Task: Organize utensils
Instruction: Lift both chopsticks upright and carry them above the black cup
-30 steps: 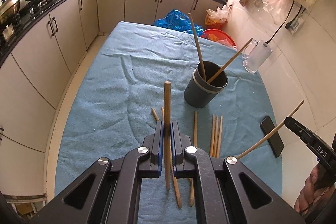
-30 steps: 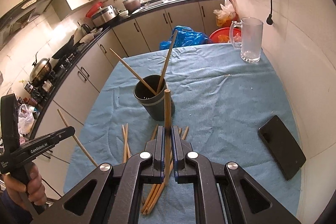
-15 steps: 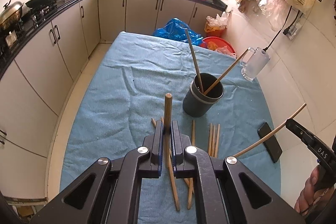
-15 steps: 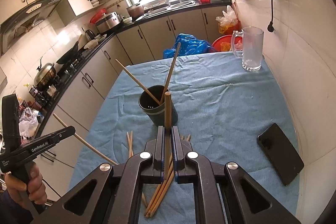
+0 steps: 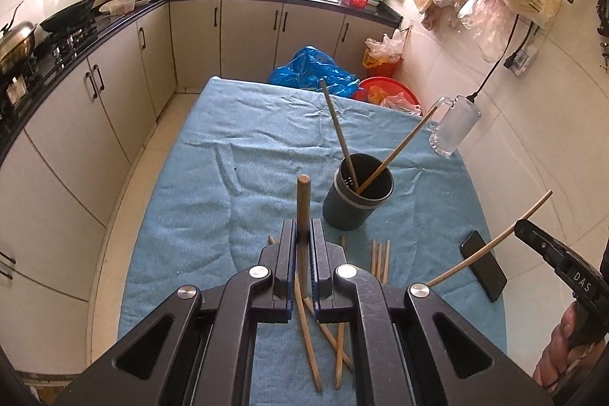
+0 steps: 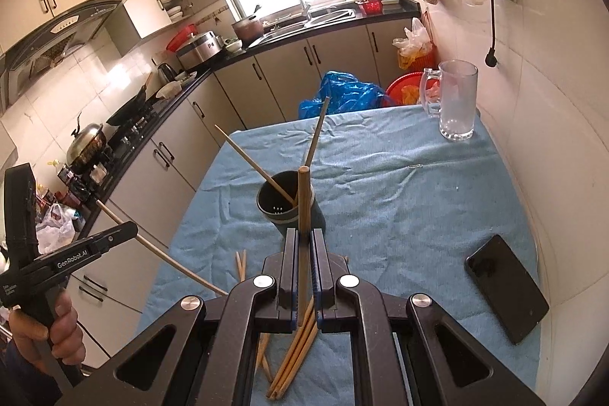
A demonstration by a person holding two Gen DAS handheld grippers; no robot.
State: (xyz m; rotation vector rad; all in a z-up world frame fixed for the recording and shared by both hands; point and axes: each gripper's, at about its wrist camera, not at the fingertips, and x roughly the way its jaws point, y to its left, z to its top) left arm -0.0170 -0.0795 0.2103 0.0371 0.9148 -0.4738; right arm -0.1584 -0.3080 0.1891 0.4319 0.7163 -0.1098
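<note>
Each gripper, left [image 5: 303, 242] and right [image 6: 303, 242], clenches one chopstick [image 5: 303, 215]; better tip each point-down over the cup [image 5: 357, 196].

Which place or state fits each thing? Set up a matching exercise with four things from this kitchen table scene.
Things:
1. dark round utensil holder
2. clear glass mug
3. black flat phone
4. left gripper

Places or states:
A. far corner by the wall
B. shut on a wooden chopstick
C. holds two leaning chopsticks
D. lies flat at the blue cloth's near edge

Pairs: 1-C, 2-A, 3-D, 4-B
</note>
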